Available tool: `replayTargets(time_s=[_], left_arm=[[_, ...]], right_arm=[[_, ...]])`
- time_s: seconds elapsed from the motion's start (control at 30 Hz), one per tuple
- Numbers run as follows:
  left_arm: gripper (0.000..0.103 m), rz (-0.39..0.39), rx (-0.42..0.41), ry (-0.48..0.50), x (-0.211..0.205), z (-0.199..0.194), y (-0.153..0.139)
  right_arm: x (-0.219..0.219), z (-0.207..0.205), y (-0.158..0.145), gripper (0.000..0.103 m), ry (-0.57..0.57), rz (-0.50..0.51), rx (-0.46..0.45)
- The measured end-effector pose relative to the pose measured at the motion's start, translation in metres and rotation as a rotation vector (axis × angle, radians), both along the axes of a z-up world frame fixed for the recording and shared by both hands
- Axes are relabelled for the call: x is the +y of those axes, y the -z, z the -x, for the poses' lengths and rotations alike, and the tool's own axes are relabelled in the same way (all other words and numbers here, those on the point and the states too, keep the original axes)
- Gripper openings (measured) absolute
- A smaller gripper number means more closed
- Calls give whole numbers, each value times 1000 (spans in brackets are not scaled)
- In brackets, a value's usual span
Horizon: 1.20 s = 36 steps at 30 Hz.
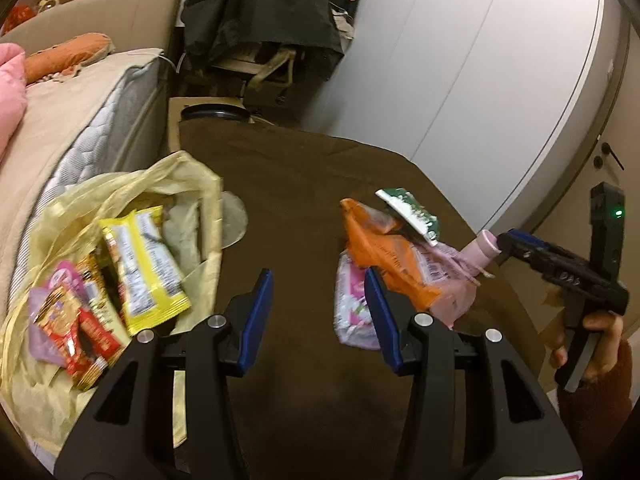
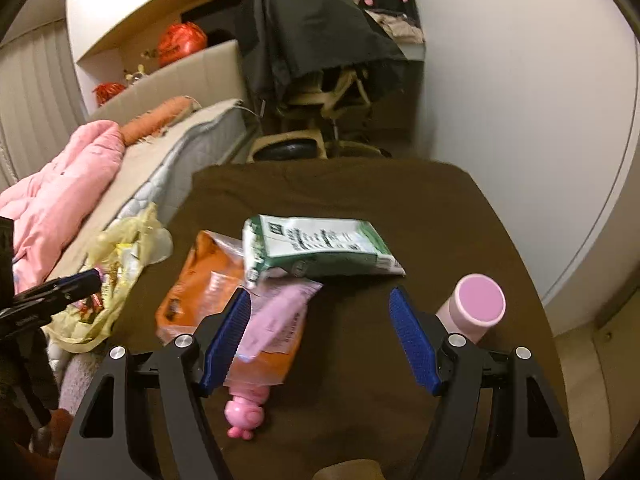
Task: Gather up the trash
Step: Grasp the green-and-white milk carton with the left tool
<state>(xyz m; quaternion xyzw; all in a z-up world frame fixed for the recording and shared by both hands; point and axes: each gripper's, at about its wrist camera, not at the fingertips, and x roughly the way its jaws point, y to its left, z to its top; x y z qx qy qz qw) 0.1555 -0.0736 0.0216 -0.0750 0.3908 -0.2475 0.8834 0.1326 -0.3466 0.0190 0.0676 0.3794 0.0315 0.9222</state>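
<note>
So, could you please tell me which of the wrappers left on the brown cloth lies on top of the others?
The green-and-white packet: it rests across the far edges of the orange wrapper and the pale pink wrapper, both partly beneath it.

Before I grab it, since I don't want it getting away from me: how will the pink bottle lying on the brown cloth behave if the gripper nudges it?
The pink bottle looks round-bodied and lies on its side, so it would probably roll on the brown cloth. Its smooth plastic may slip between the pads. It seems rigid, unlike the green packet.
</note>
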Motion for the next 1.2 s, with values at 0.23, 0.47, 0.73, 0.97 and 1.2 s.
replayTargets(time_s=[0.23, 0.47, 0.73, 0.97, 1.2], left_arm=[[56, 11, -36, 263, -74, -49, -23], [60, -265, -83, 530, -197, -105, -10], [60, -501, 40, 643, -252, -127, 42], [57, -592, 55, 611, -251, -114, 57], [57, -301, -30, 440, -200, -100, -17]], right_arm=[[-17, 9, 14, 68, 82, 105, -16], [-75, 51, 33, 68, 190, 12, 2], [-112, 80, 55, 68, 278, -86, 8], [-113, 77, 59, 68, 270, -126, 7], [-94, 71, 46, 68, 230, -111, -13]])
